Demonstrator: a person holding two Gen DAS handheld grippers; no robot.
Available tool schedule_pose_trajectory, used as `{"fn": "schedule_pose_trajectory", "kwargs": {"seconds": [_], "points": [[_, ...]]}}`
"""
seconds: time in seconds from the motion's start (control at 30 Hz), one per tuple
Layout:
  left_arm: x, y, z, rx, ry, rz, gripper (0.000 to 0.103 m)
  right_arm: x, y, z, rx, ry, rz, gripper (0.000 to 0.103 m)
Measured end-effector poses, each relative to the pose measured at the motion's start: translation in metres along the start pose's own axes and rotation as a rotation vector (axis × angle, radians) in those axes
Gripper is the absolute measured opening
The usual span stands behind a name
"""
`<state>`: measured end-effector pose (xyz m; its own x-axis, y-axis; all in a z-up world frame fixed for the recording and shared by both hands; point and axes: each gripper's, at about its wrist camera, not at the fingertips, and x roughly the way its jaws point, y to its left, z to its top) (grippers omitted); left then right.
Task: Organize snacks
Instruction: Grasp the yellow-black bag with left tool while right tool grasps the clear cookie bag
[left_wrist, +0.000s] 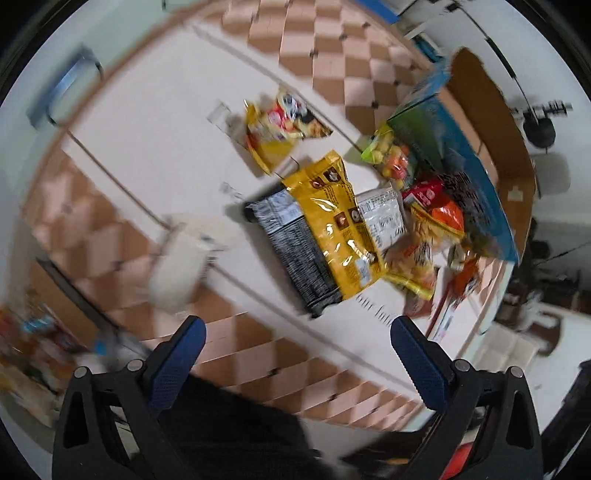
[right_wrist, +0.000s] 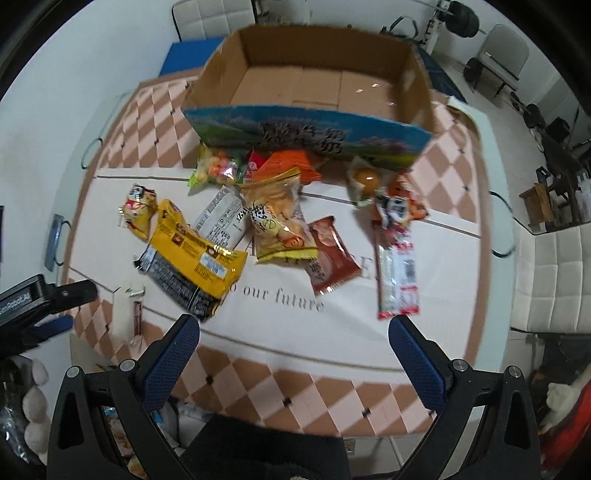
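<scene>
Left gripper (left_wrist: 297, 332): spread wide, holding nothing, above the table.
Right gripper (right_wrist: 293, 330): spread wide, empty.
Snack packets: scattered on the tablecloth (right_wrist: 295, 332); yellow bag (right_wrist: 195, 247) ahead-left of the right gripper.
Cardboard box (right_wrist: 310, 88): open, behind the packets.

The whole left wrist view is smeared by motion, so the print on the yellow bag (left_wrist: 334, 225) and the black packet (left_wrist: 295, 254) under it cannot be read. The yellow bag covers much of that packet. A pale object (left_wrist: 181, 266) at nine o'clock is too blurred to tell. In the right wrist view, the cardboard box (right_wrist: 314, 85) hides the tops of the snacks pressed against its front wall, and the printed line on the surface (right_wrist: 280, 299) is partly covered by packets.
</scene>
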<state>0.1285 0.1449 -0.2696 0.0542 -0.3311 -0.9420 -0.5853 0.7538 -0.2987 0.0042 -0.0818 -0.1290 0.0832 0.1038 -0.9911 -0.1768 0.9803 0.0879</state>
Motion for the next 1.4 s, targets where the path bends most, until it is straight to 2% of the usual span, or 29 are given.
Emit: {"fn": "schedule_pose_trajectory", "kwargs": {"seconds": [0.17,0.27,0.4,0.53,0.63,0.7,0.87,0.93,1.0,1.1,1.13,1.17,1.2,1.27,1.4], "points": [[0.056,-0.002,0.038,-0.125,0.120,-0.116,0.102,0.040,-0.001,0.030,0.040,0.032,-0.029,0.103],[0.087,-0.003,0.056,-0.202,0.177,-0.152,0.102,0.053,-0.007,0.042,0.075,0.044,-0.035,0.103],[0.117,-0.006,0.065,-0.251,0.202,-0.101,0.102,0.060,-0.016,0.047,0.105,0.046,-0.039,0.103],[0.122,-0.014,0.066,-0.237,0.152,-0.025,0.102,0.069,-0.024,0.047,0.129,0.058,-0.033,0.103],[0.119,-0.029,0.067,-0.143,0.108,0.044,0.096,0.074,-0.025,0.049,0.126,0.063,-0.023,0.103],[0.113,-0.043,0.065,0.005,0.078,0.108,0.089,0.078,-0.023,0.052,0.120,0.064,-0.006,0.103],[0.105,-0.061,0.051,0.386,0.030,0.300,0.089,0.096,-0.010,0.065,0.089,0.070,0.023,0.102],[0.104,-0.062,0.043,0.495,0.010,0.378,0.089,0.110,-0.002,0.073,0.065,0.086,0.027,0.101],[0.104,-0.061,0.039,0.559,0.002,0.404,0.089,0.126,0.006,0.079,0.049,0.114,0.035,0.098],[0.103,-0.058,0.038,0.564,0.001,0.406,0.089,0.146,0.015,0.085,0.033,0.156,0.057,0.081],[0.103,-0.057,0.038,0.558,0.000,0.405,0.090,0.154,0.018,0.086,0.027,0.176,0.036,0.068],[0.104,-0.055,0.037,0.548,-0.001,0.405,0.091,0.158,0.017,0.086,0.035,0.193,0.020,0.061],[0.110,-0.047,0.036,0.539,-0.002,0.402,0.091,0.158,0.013,0.085,0.063,0.191,0.031,0.060],[0.110,-0.041,0.038,0.504,0.007,0.381,0.092,0.154,0.005,0.082,0.088,0.203,0.038,0.048],[0.117,-0.016,0.055,0.388,0.048,0.309,0.093,0.149,-0.019,0.059,0.141,0.299,0.090,0.044]]}}
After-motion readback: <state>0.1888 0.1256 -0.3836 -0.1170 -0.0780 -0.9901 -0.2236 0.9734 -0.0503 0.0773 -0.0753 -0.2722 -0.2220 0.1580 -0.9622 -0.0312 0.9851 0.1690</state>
